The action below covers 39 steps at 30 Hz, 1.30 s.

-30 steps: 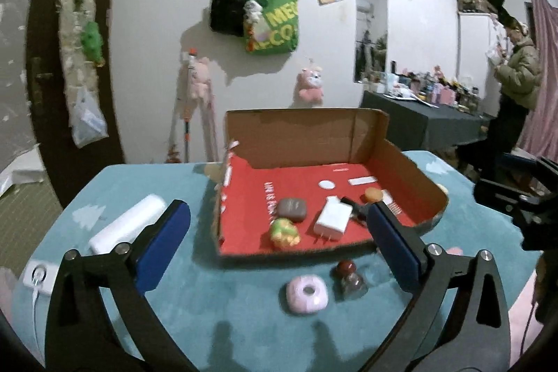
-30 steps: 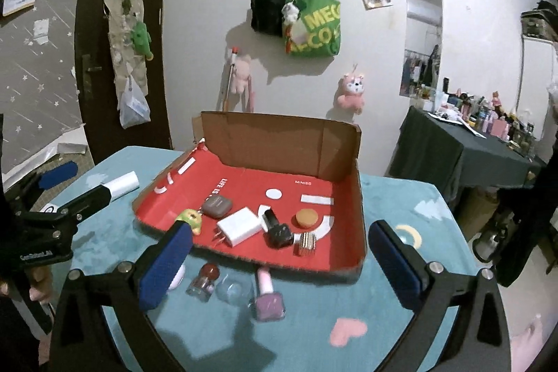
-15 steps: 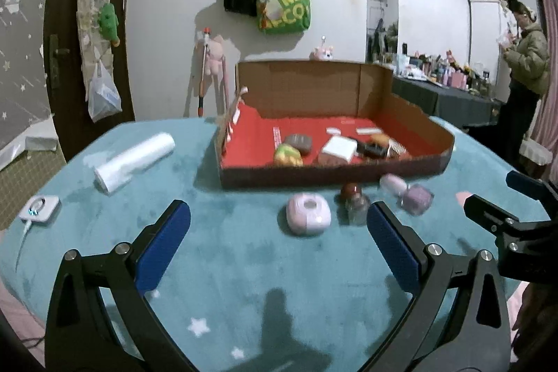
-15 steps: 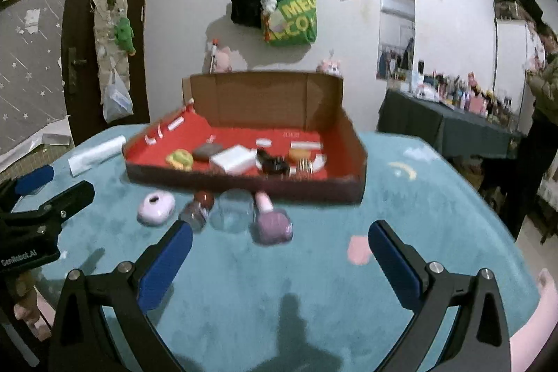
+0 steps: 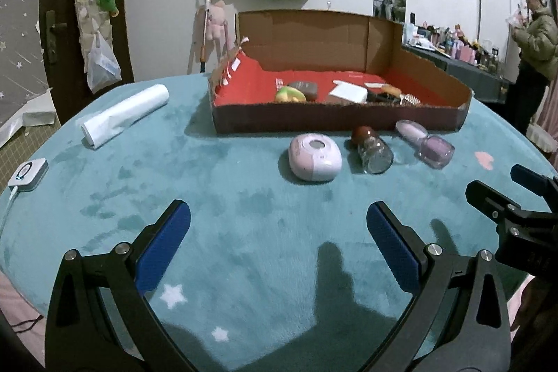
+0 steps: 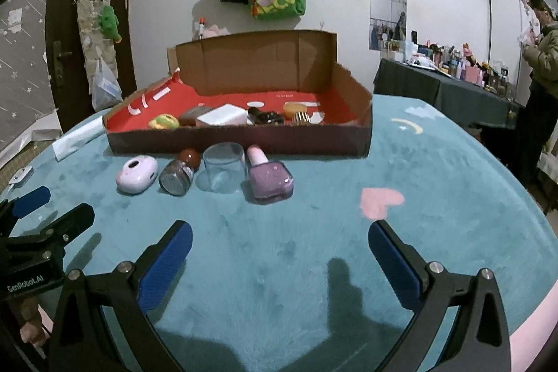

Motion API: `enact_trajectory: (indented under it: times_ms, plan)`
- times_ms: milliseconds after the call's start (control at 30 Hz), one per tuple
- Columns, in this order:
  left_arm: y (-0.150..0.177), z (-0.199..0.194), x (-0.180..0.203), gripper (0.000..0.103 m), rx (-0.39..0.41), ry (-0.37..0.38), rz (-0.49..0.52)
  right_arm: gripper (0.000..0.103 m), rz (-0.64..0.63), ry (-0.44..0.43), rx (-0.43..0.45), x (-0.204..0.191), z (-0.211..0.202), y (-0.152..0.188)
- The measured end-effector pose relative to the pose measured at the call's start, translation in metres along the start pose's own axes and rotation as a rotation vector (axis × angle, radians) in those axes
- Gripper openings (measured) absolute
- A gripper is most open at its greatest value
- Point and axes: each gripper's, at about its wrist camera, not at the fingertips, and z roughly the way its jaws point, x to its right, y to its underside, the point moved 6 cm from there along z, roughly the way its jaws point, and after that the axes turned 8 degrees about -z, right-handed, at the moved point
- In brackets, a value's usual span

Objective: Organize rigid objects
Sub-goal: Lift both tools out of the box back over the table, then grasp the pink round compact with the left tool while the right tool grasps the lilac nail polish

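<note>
- Desk (image 5: 216,190) has a teal plush cover with star and heart prints. White plastic roll (image 5: 125,115) lies upper left in the left wrist view; small white puck on a cable (image 5: 29,172) at the far left edge.
- Cardboard box (image 6: 240,138) with red lining sits centre frame in both views, back flap upright. Its low front wall stands between the loose items and the red floor.
- Already in the box: yellow-green toy (image 6: 164,121), brown case (image 6: 195,114), white charger block (image 6: 223,117), black item (image 6: 265,117), orange disc (image 6: 295,107), small comb-like piece (image 6: 301,118).
- Loose items in a row just in front of the box wall, right wrist view left to right: pink oval case (image 6: 136,175), glass jar with red-brown cap (image 6: 179,172) on its side, clear cup (image 6: 223,168) upright, purple nail polish bottle (image 6: 268,176) lying flat, pink cap toward the box. Jar, cup and polish sit close together; can't tell if they touch.
- Left gripper (image 5: 279,243) bottom centre of its view, blue fingers (image 5: 164,246) spread wide, nothing between them.
- Right gripper (image 6: 279,253) likewise: fingers (image 6: 390,264) released, empty, low over the desk, well short of the row.
- Person in a green jacket (image 5: 533,33) at the right edge, next to a cluttered dark table (image 6: 450,82).
</note>
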Motion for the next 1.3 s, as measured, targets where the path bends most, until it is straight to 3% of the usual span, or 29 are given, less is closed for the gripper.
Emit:
enact_trajectory:
  times_ms: [467,900,1033,1300]
  plan:
    - [0.002,0.01,0.003,0.103,-0.055,-0.007,0.013,0.103,0.008,-0.004,-0.04,0.001,0.008,0.01]
    - [-0.021,0.031,0.003,0.103,-0.128,-0.034,0.009,0.103,0.019,-0.022,-0.106,0.01,0.026,-0.007]
    - [-0.029,0.042,0.005,0.103,-0.155,-0.048,0.024,0.103,-0.014,0.009,-0.136,0.013,0.034,-0.017]
    - [-0.042,0.065,0.01,0.103,-0.21,-0.051,0.044,0.103,-0.031,-0.025,-0.26,0.017,0.063,-0.025]
